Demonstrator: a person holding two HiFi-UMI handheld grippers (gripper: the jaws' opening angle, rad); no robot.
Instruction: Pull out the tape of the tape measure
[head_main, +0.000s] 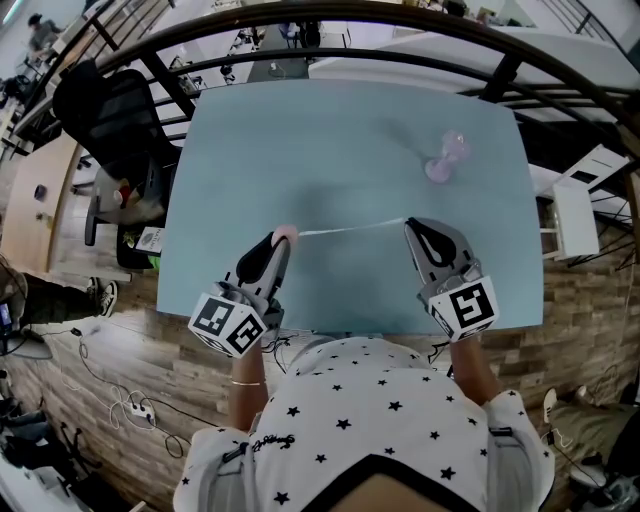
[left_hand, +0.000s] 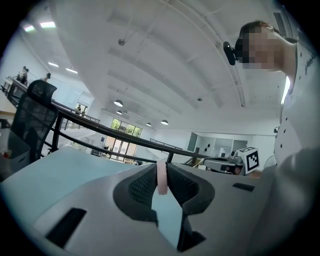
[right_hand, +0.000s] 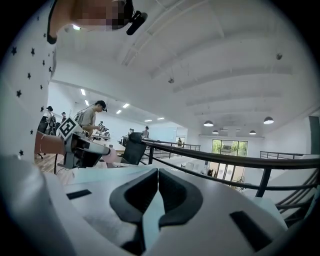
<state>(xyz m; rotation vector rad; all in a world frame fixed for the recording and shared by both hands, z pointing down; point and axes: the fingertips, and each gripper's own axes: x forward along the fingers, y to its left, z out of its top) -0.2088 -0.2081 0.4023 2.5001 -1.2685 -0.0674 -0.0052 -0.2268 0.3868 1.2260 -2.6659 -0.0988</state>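
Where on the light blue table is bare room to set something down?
Bare: the table's far left and middle, beyond the stretched white tape. Crowded: pale pink object far right; left gripper and right gripper along the near edge.

The person wears a white short-sleeved shirt (head_main: 370, 405) scattered with small black stars; it fills the head view from five to seven o'clock, with a dark band at the neckline. A thin bracelet (head_main: 247, 381) circles the left wrist. The left gripper (head_main: 283, 240) and right gripper (head_main: 410, 228) have smooth light-grey shells with black inlays. Each carries a white marker cube printed with black squares, at seven o'clock (head_main: 228, 325) and five o'clock (head_main: 462, 308). The gripper views show black textured pads (left_hand: 142, 189) and rectangular slots in the grey shells. A small black head camera (left_hand: 229, 52) shows at one o'clock.
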